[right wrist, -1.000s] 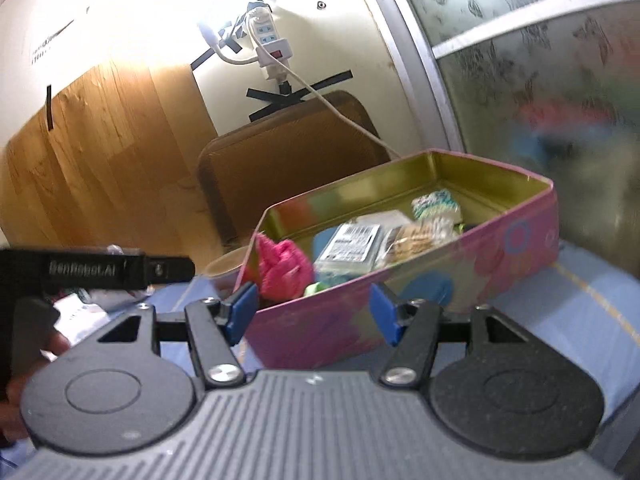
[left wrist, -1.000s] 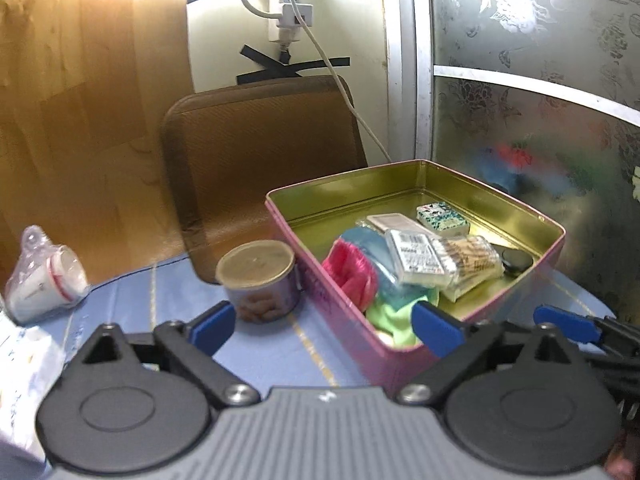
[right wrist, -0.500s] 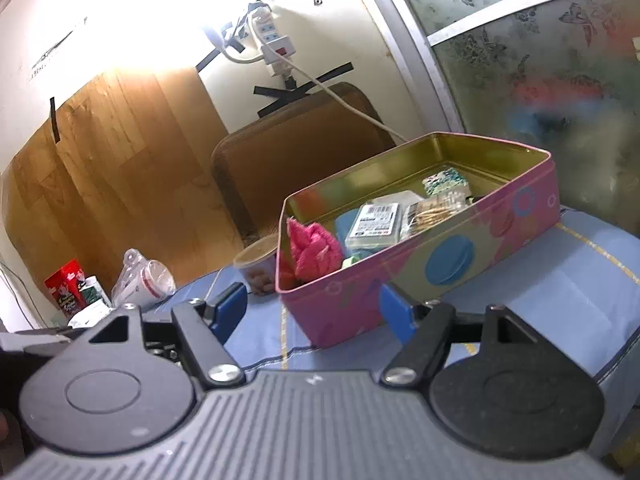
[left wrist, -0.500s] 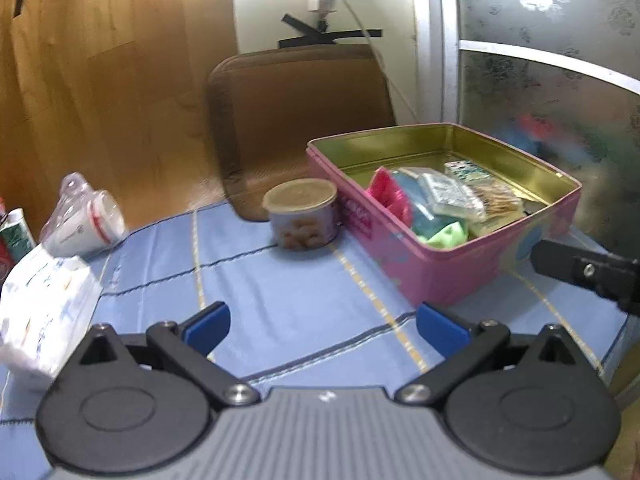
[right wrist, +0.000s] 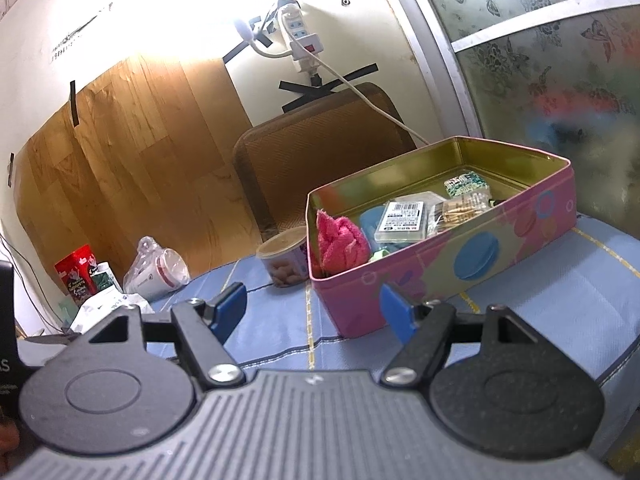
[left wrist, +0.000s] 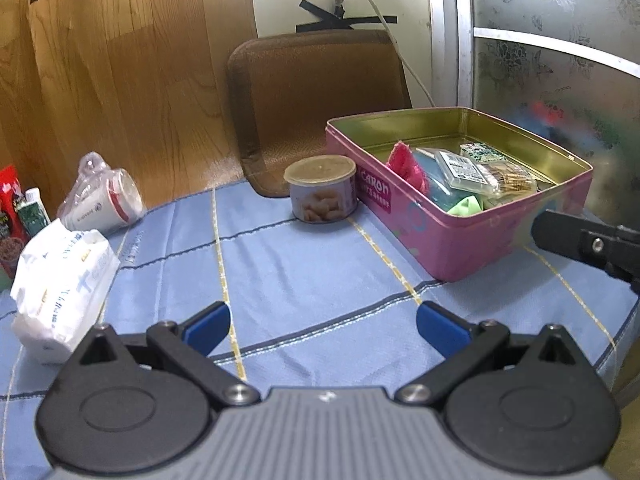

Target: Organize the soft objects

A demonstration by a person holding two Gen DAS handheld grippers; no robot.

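Blue cloth (left wrist: 304, 272) with yellow and dark stripes covers the table. One pink tin box (left wrist: 472, 236) sits on it, open at the top. Inside the box are one fuzzy pink cloth (right wrist: 340, 240), one green soft thing (left wrist: 466, 206), one blue thing (right wrist: 374, 218), one clear flat pack with a white label (right wrist: 402, 216), one bag of little sticks (left wrist: 510, 180) and one small green-patterned packet (right wrist: 466, 184). One round can (left wrist: 320, 190) with a tan lid stands just beside the box. One bagged stack of paper cups (left wrist: 102, 200) lies on its side near the wooden wall. One white tissue pack (left wrist: 60, 292) lies near it. The left gripper (left wrist: 323, 326) is wide apart and holds nothing. The right gripper (right wrist: 312, 310) is wide apart too, empty, near the box's front wall.
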